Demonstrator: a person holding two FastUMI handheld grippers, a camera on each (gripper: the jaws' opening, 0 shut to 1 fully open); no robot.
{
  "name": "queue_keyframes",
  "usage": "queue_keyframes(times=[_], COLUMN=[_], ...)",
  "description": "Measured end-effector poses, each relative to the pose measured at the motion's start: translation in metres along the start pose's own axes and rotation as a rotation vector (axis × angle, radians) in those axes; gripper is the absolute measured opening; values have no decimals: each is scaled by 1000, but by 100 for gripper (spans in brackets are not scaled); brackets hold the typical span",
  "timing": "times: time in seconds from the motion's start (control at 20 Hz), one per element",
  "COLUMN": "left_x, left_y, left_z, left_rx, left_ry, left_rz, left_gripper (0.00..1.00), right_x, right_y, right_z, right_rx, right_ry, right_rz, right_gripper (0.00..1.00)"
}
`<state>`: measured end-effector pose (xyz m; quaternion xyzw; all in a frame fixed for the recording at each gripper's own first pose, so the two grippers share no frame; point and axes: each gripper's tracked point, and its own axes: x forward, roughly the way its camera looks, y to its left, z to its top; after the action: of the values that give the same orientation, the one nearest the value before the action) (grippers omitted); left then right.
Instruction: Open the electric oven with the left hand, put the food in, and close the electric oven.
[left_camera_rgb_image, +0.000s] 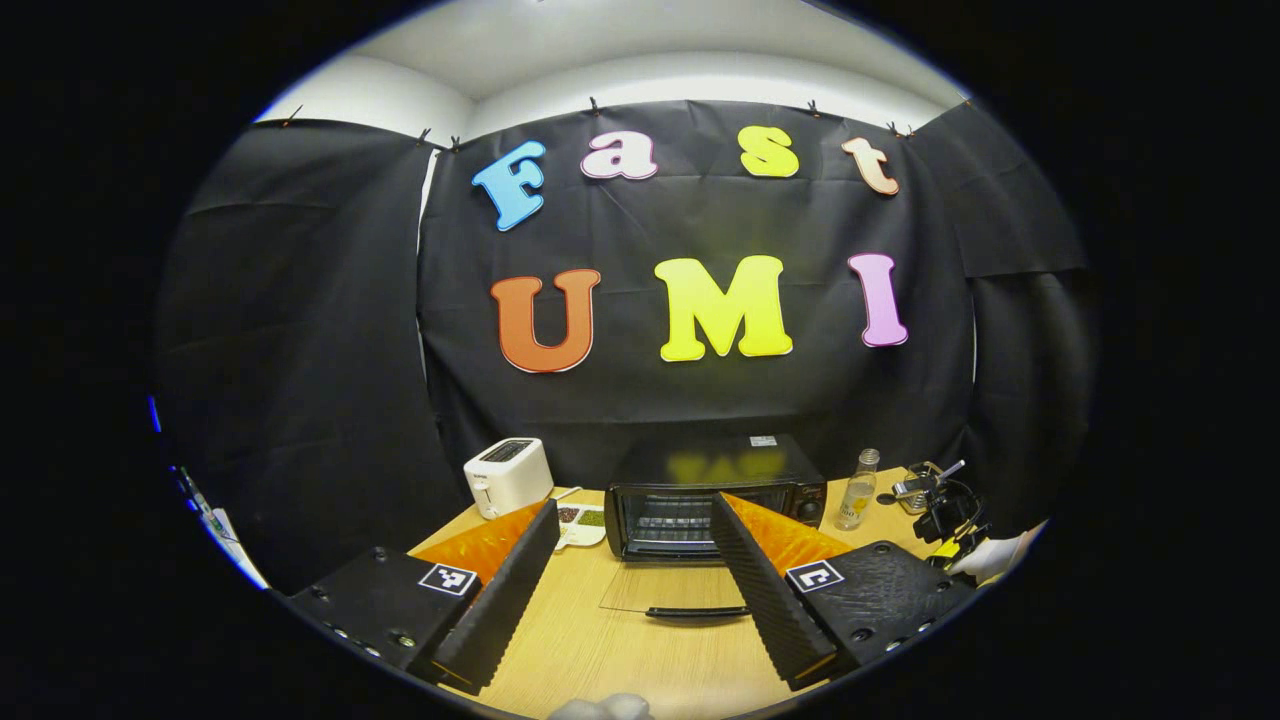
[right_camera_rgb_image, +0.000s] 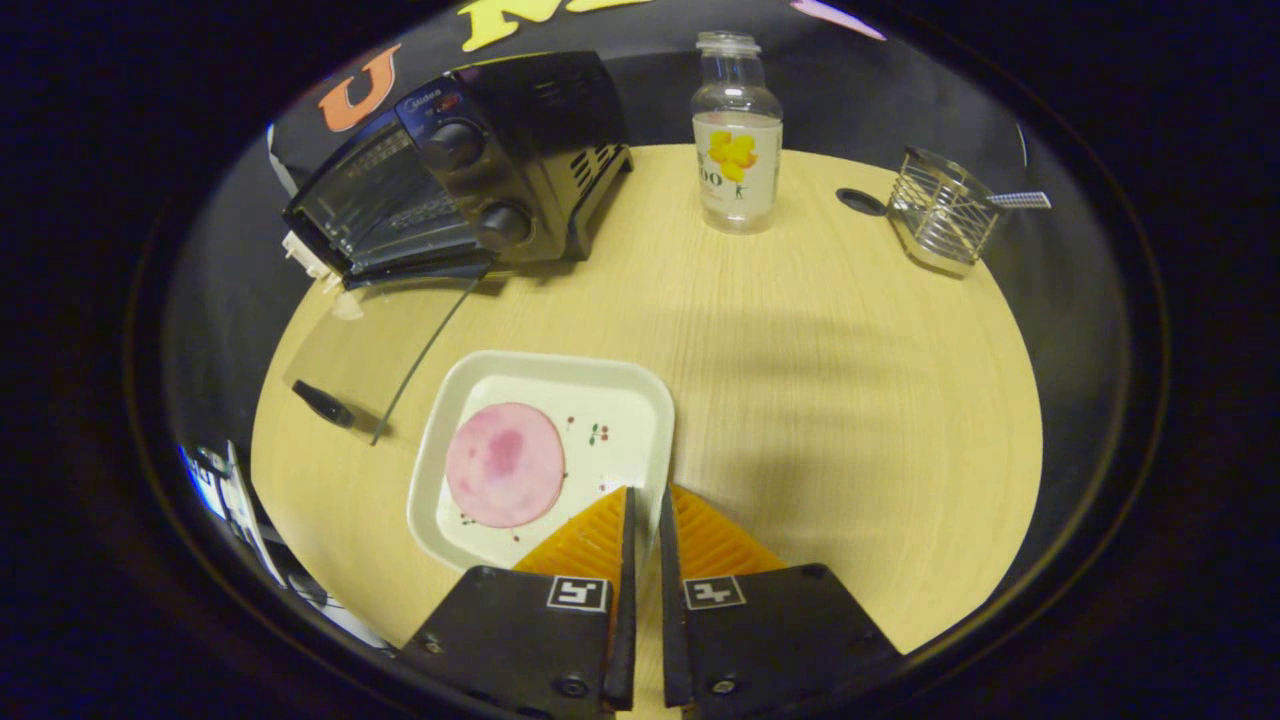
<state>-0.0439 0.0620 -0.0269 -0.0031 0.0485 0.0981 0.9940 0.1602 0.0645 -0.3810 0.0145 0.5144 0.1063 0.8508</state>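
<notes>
The black electric oven (left_camera_rgb_image: 715, 490) stands at the back of the table with its glass door (left_camera_rgb_image: 670, 590) folded down flat, handle (left_camera_rgb_image: 697, 612) toward me. My left gripper (left_camera_rgb_image: 635, 503) hovers open in front of it, holding nothing. In the right gripper view, a white square plate (right_camera_rgb_image: 620, 400) carries a round pink slice of food (right_camera_rgb_image: 503, 465). My right gripper (right_camera_rgb_image: 645, 490) is shut on the plate's near right rim. The oven (right_camera_rgb_image: 470, 170) and its lowered door (right_camera_rgb_image: 380, 340) lie to the plate's upper left. Farther right I see the right gripper (left_camera_rgb_image: 945, 515) and a hand (left_camera_rgb_image: 990, 555).
A white toaster (left_camera_rgb_image: 508, 475) and a small white dish (left_camera_rgb_image: 580, 520) sit left of the oven. To the oven's right stands a clear bottle (right_camera_rgb_image: 737, 140), and a wire basket (right_camera_rgb_image: 940, 210) is farther right. Bare wooden tabletop (right_camera_rgb_image: 850, 400) lies right of the plate.
</notes>
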Motion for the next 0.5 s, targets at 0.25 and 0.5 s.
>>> queue_keyframes(times=[0.25, 0.5], left_x=[0, -5], left_y=[0, 7], left_z=[1, 2], left_rx=[-19, -32], left_ry=[-15, -33], left_rz=[-2, 23], left_gripper=[96, 96], right_x=[1, -2], right_y=[2, 4], right_z=[1, -4], right_rx=[64, 217], right_ry=[51, 116], right_rz=[83, 248], right_gripper=[1, 4])
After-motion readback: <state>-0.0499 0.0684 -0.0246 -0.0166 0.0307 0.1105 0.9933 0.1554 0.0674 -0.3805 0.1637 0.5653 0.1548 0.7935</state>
